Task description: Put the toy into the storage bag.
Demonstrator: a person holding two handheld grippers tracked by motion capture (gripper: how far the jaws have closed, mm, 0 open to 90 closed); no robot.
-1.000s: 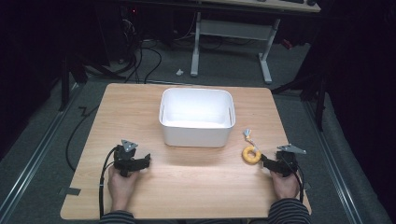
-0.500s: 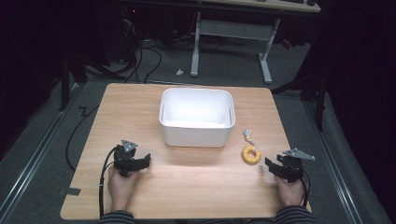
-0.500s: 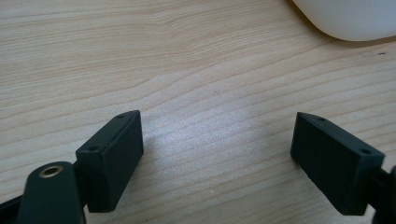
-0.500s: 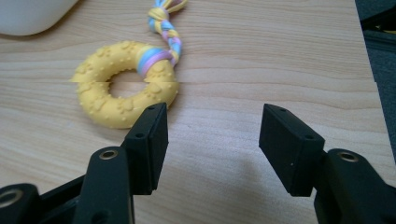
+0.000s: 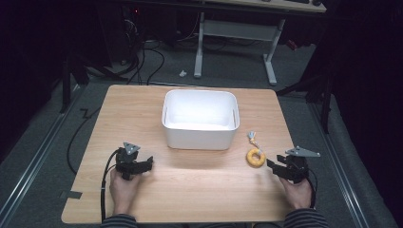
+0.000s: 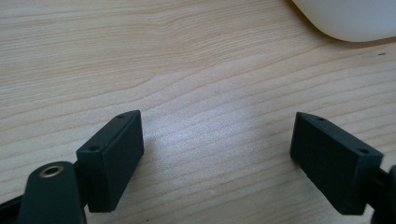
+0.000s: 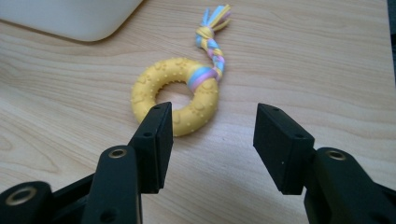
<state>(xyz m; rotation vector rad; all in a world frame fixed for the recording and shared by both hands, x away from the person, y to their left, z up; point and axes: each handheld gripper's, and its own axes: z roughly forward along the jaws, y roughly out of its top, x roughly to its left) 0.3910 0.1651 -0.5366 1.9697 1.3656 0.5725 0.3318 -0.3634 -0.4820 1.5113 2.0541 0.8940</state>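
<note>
A yellow knobbly ring toy (image 5: pixel 255 157) (image 7: pixel 177 95) with a braided pastel tail (image 7: pixel 212 46) lies flat on the wooden table, right of the white tub (image 5: pixel 199 137). My right gripper (image 5: pixel 272 165) (image 7: pixel 212 135) hovers just short of the ring and points at it. Its jaws have just been closing and now stand partly open with nothing between them; the left jaw covers a bit of the ring's near edge. My left gripper (image 5: pixel 150 162) (image 6: pixel 217 154) rests low over bare table at the front left, open wide and empty.
The white tub (image 7: pixel 70 16) (image 6: pixel 350 18) stands in the middle of the table (image 5: pixel 204 190), and I see nothing inside it. The table's right edge runs close to my right hand. Cables and desk legs lie on the dark floor beyond the far edge.
My right hand has risen a little and shifted slightly right, away from the ring. The left hand, the ring and the tub have not moved.
</note>
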